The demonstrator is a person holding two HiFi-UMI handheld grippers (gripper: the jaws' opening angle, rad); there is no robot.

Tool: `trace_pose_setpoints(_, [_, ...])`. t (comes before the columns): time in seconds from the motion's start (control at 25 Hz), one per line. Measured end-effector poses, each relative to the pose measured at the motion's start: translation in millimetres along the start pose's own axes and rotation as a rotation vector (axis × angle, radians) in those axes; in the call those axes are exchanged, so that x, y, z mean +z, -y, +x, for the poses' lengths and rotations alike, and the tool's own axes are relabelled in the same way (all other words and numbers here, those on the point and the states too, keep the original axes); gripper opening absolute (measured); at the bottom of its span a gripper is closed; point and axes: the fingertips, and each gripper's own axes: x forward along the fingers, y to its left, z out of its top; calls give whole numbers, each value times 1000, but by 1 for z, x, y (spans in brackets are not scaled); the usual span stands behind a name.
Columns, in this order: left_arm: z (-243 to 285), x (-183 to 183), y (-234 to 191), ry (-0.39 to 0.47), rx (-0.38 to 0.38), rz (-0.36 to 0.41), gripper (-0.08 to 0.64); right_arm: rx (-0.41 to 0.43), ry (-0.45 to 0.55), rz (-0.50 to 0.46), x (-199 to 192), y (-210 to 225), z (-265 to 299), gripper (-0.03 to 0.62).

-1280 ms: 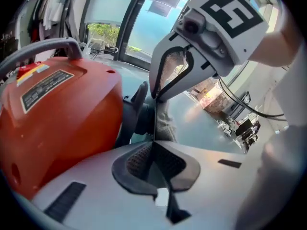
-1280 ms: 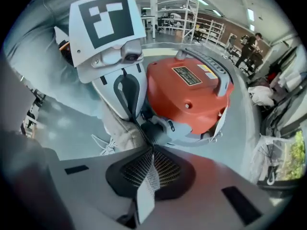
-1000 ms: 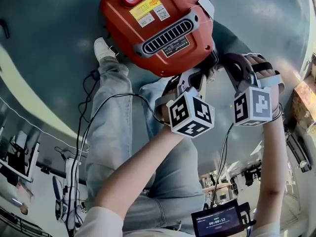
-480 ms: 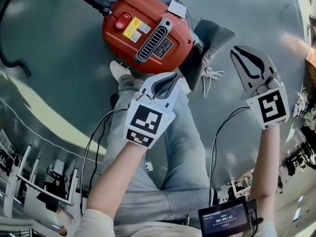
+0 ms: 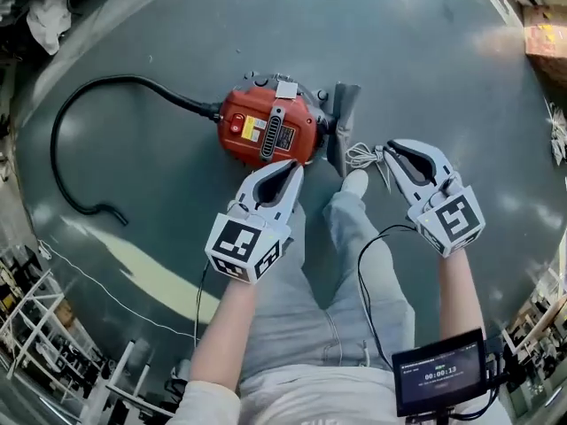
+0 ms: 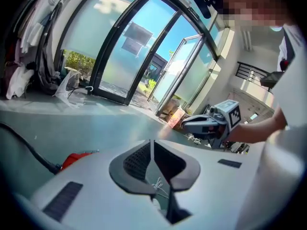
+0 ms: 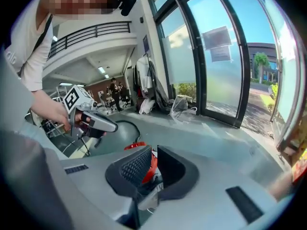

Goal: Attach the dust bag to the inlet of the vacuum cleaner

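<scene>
The red vacuum cleaner (image 5: 270, 131) lies on the grey floor, its black hose (image 5: 84, 140) curling off to the left. A grey dust bag (image 5: 343, 120) sticks out at its right end, with a white cord (image 5: 359, 156) beside it. My left gripper (image 5: 289, 168) hovers high above the vacuum's near side, shut and empty. My right gripper (image 5: 391, 150) is raised to the right of the bag, shut with nothing in it. In the right gripper view the red vacuum (image 7: 151, 166) shows past the jaws (image 7: 154, 152). The left gripper view shows its jaws (image 6: 151, 147) together.
My legs and a white shoe (image 5: 354, 182) stand just below the vacuum. A cardboard box (image 5: 545, 38) sits at the top right and white cloth (image 5: 49, 16) at the top left. Racks (image 5: 35, 326) line the lower left. A screen (image 5: 440, 381) hangs at my waist.
Both grippers have lifted well up from the vacuum, which now looks small and far below. The right gripper has rolled over. More floor and the whole hose have come into view.
</scene>
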Motion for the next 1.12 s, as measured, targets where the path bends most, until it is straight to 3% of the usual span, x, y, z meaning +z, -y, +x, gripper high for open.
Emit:
trace_pose_setpoints(0.32, [-75, 127, 130, 62, -105, 221, 12, -61, 241, 82, 137, -33, -130, 21])
trace_pose_setpoints(0.52, [-138, 222, 221, 162, -168, 373, 12, -116, 432, 33, 250, -55, -225, 21])
trace_pose_setpoints(0.64, [-161, 261, 262, 250, -251, 337, 12, -82, 578, 32, 302, -71, -269, 21])
trace_pose_setpoints(0.76, [-165, 285, 287, 326, -398, 225, 16, -24, 681, 34, 328, -76, -288, 24])
trace_pose_setpoints(0.84, [-170, 299, 304, 377, -492, 162, 68, 17, 731, 63, 336, -76, -299, 67])
trace_pose_setpoints(0.96, [-197, 302, 320, 402, -582, 189, 89, 58, 769, 106, 342, -106, -306, 67])
trace_pose_setpoints(1.12, [-224, 309, 325, 379, -658, 200, 89, 12, 783, 125, 358, -139, -306, 67])
